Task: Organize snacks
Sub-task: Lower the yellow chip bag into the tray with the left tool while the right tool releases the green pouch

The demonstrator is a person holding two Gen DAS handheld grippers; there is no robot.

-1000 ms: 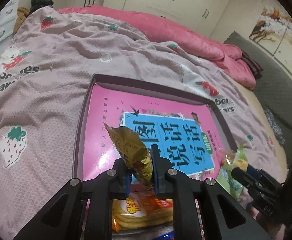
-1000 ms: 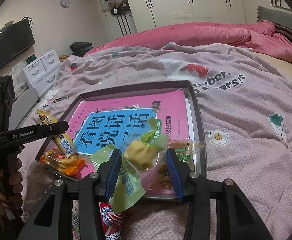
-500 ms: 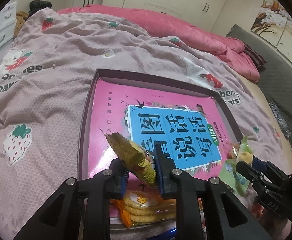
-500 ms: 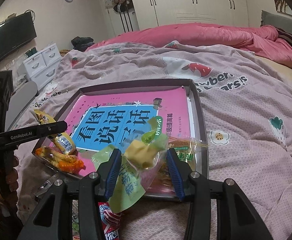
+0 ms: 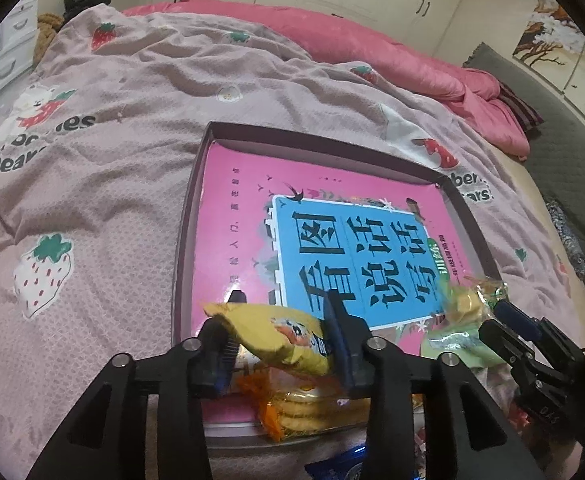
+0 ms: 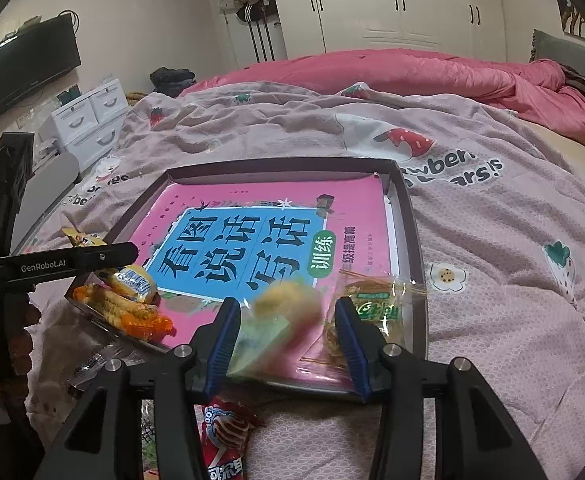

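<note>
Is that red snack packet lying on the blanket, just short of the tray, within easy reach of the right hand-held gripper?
Probably yes: the red packet lies uncovered just below the right hand-held gripper, though a blurred green snack sits between its jaws.

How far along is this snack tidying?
Done: an orange biscuit packet and a clear packet lie in the tray. In hand: the left gripper has jaws that have just been opening around a yellow packet; a blurred green packet sits between the jaws of the right gripper. Left: a red packet on the bedcover.
</note>
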